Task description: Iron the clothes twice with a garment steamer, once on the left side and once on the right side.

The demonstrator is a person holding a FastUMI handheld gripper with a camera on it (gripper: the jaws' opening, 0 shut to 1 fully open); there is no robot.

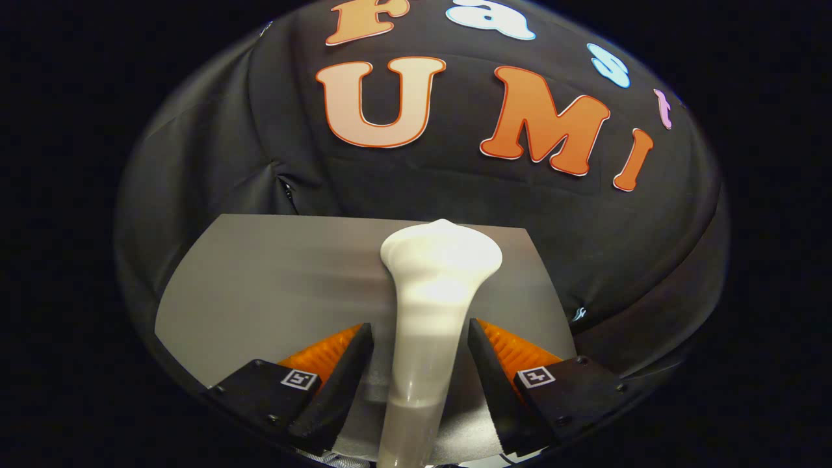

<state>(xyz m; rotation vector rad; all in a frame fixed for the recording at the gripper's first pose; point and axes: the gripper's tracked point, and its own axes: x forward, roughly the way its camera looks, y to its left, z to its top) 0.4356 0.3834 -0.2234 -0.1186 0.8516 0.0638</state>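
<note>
**Steamer standing between the fingers over a grey table**

The garment steamer (432, 305) is a pale, whitish wand that rises straight up between the two fingers. Its handle is slim down low and it flares into a broad, rounded head at the top, just beyond the fingertips. The plastic looks glossy, with a bright patch of light on the neck.

The gripper (421, 338) has its fingers set either side of the handle. There is a thin gap on each side between the finger edge and the handle, so from here I cannot tell whether they are pressing on it or merely flanking it.

Under and behind the steamer lies a plain grey table (260, 286), flat and smooth. Its far edge runs just behind the steamer's head. Beyond that hangs the booth's black cloth wall (208, 162), creased and folded.
</note>
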